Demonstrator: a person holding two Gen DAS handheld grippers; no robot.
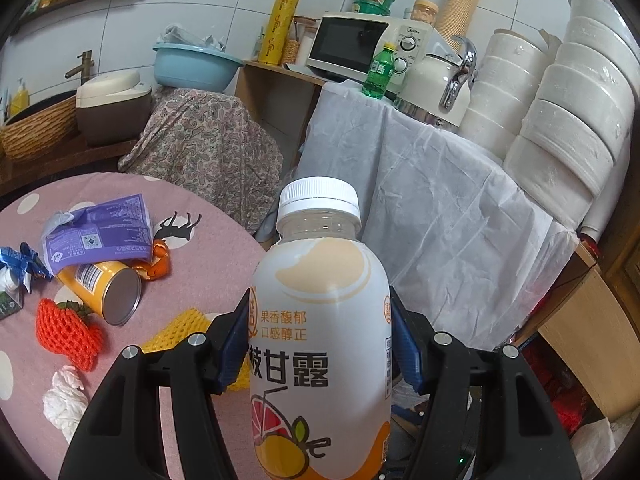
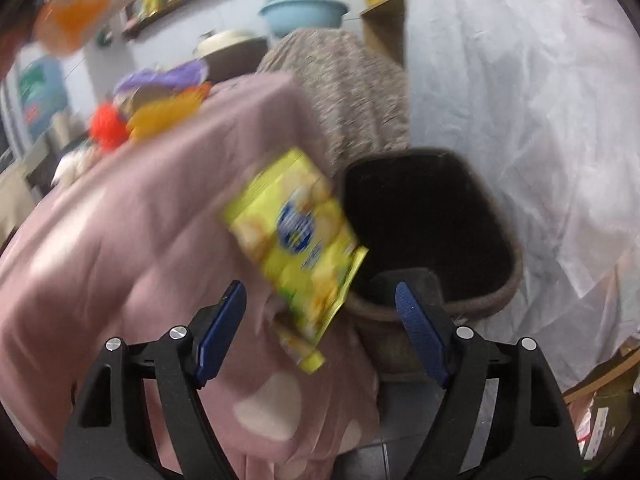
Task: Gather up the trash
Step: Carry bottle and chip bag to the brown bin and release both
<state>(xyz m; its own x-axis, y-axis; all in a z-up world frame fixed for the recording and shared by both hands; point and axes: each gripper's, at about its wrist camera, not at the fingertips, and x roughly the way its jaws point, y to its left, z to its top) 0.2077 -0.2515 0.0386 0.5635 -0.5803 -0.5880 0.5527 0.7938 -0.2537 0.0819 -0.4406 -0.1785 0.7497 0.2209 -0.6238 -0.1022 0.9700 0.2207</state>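
Observation:
My left gripper (image 1: 318, 308) is shut on an upright white juice bottle (image 1: 320, 264) with a white cap, its blue pads pressing both sides. To its left, the pink dotted table (image 1: 208, 248) holds a purple wrapper (image 1: 100, 236), a yellow can (image 1: 104, 284) on its side, a red foam net (image 1: 66, 332), a yellow foam net (image 1: 180, 328) and a white tissue (image 1: 66, 396). My right gripper (image 2: 320, 288) is open. A blurred yellow snack bag (image 2: 296, 232) hangs free in the air ahead of its pads, beside a dark bin (image 2: 514, 276).
The bin stands on the floor against the table's draped pink cloth (image 2: 120, 240). A white sheet (image 1: 440, 200) covers furniture on the right and a paisley cloth (image 1: 200, 140) covers something behind the table. A microwave (image 1: 352, 44), a green bottle (image 1: 380, 72) and stacked white bowls (image 1: 568, 120) stand beyond.

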